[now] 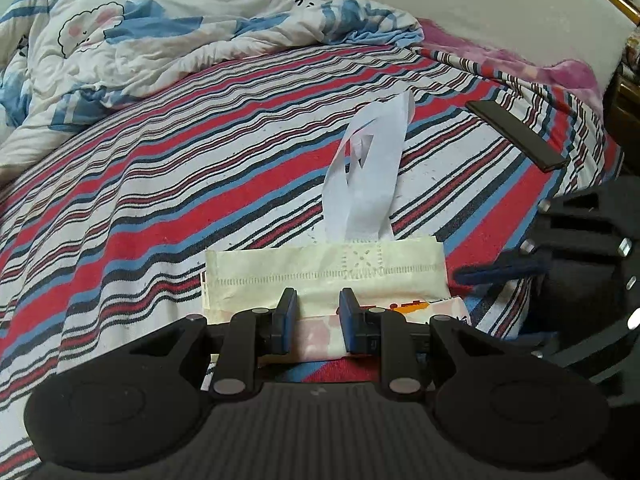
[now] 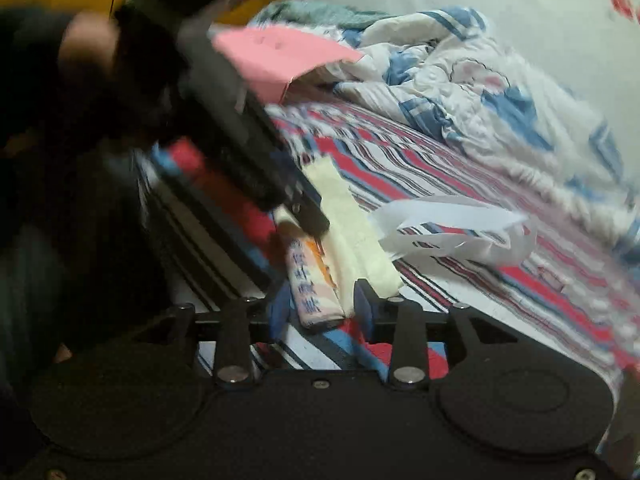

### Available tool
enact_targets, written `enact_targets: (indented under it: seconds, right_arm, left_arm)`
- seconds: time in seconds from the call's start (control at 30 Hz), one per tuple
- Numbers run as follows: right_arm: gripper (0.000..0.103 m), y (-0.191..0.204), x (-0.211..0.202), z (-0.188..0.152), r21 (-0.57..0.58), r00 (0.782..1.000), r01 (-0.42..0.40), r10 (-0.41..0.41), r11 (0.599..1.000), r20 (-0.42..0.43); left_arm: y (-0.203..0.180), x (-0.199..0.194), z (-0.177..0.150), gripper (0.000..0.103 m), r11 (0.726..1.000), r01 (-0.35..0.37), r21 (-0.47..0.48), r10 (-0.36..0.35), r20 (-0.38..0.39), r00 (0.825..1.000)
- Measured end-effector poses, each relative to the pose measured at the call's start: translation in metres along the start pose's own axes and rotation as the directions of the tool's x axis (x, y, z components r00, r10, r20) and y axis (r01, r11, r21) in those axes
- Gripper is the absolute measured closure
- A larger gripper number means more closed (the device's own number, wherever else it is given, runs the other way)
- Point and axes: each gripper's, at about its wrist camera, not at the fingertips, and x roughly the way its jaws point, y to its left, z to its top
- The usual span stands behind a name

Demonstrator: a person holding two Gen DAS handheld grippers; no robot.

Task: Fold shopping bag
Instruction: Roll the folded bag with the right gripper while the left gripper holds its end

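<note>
Left gripper (image 1: 318, 312) narrow astride folded bag (image 1: 320, 276), right gripper (image 2: 326, 304) parted around its end: press flat, tuck handles (image 1: 368, 168) before closing.

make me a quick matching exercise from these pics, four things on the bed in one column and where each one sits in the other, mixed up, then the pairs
Things
1. folded cream fabric shopping bag
2. white ribbon handles
3. flat black rectangular phone
4. white and blue cloud-print quilt

Places
A. bunched up at the far side of the striped bedsheet
B. lying alone on the stripes, far right in the left wrist view
C. partly between the left hand-held gripper fingers
D. loops reaching away from the bag's top edge

Pairs: 1-C, 2-D, 3-B, 4-A
</note>
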Motion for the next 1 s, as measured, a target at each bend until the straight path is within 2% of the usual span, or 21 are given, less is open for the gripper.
enact_targets:
  seconds: [0.07, 0.13, 0.2, 0.27, 0.33, 0.37, 0.43, 0.53, 0.6, 0.63, 0.73, 0.87, 1.0]
  right_arm:
    - [0.068, 0.008, 0.004, -0.004, -0.077, 1.000, 0.021, -0.021, 0.997, -0.003]
    - [0.076, 0.004, 0.004, -0.004, -0.061, 1.000, 0.010, -0.010, 0.998, 0.006]
    - [0.077, -0.011, 0.004, -0.001, 0.051, 0.999, -0.049, 0.048, 0.998, 0.007]
    - [0.078, -0.037, 0.010, 0.001, 0.246, 0.989, -0.148, 0.149, 0.958, 0.015]
    - [0.078, -0.064, 0.019, -0.003, 0.443, 0.968, -0.238, 0.248, 0.864, 0.035]
    - [0.078, -0.075, 0.023, -0.006, 0.528, 0.955, -0.275, 0.292, 0.804, 0.052]
    - [0.078, -0.094, 0.033, -0.018, 0.672, 0.924, -0.336, 0.371, 0.660, 0.098]
    - [0.078, -0.112, 0.047, -0.044, 0.832, 0.882, -0.372, 0.435, 0.411, 0.179]
    - [0.080, -0.116, 0.047, -0.057, 0.878, 0.868, -0.372, 0.447, 0.301, 0.214]
    - [0.081, -0.118, 0.048, -0.059, 0.888, 0.866, -0.368, 0.450, 0.275, 0.220]
    - [0.082, -0.123, 0.048, -0.062, 0.904, 0.861, -0.357, 0.458, 0.233, 0.222]
    - [0.083, -0.126, 0.046, -0.062, 0.912, 0.859, -0.350, 0.462, 0.215, 0.221]
    - [0.085, -0.124, 0.048, -0.063, 0.917, 0.861, -0.342, 0.459, 0.202, 0.220]
  left_arm:
    - [0.001, 0.000, 0.000, 0.082, 1.000, 0.004, -0.005, -0.004, -0.002, 1.000]
    - [0.001, 0.000, 0.000, 0.082, 1.000, 0.003, -0.002, -0.003, -0.009, 1.000]
    - [0.003, 0.000, -0.001, 0.081, 1.000, 0.007, -0.008, -0.007, -0.008, 1.000]
    - [0.005, -0.001, -0.002, 0.081, 1.000, 0.016, -0.024, -0.016, -0.003, 1.000]
    - [0.009, -0.002, -0.002, 0.081, 0.999, 0.024, -0.037, -0.024, -0.002, 1.000]
    - [0.010, -0.003, -0.002, 0.081, 0.999, 0.028, -0.044, -0.028, -0.002, 1.000]
    - [0.014, -0.004, -0.003, 0.081, 0.997, 0.043, -0.063, -0.043, 0.008, 0.999]
    - [0.020, -0.007, -0.005, 0.081, 0.993, 0.070, -0.095, -0.067, 0.031, 0.997]
    - [0.018, -0.012, -0.005, 0.081, 0.994, 0.069, -0.081, -0.066, 0.048, 0.997]
    - [0.017, -0.016, -0.004, 0.081, 0.996, 0.065, -0.067, -0.061, 0.057, 0.997]
    - [0.010, -0.027, -0.001, 0.081, 0.998, 0.061, -0.022, -0.060, 0.069, 0.996]
    - [-0.001, -0.036, 0.002, 0.081, 0.997, 0.072, 0.038, -0.075, 0.060, 0.995]
    - [-0.001, -0.027, 0.002, 0.081, 0.997, 0.066, 0.045, -0.068, 0.048, 0.996]
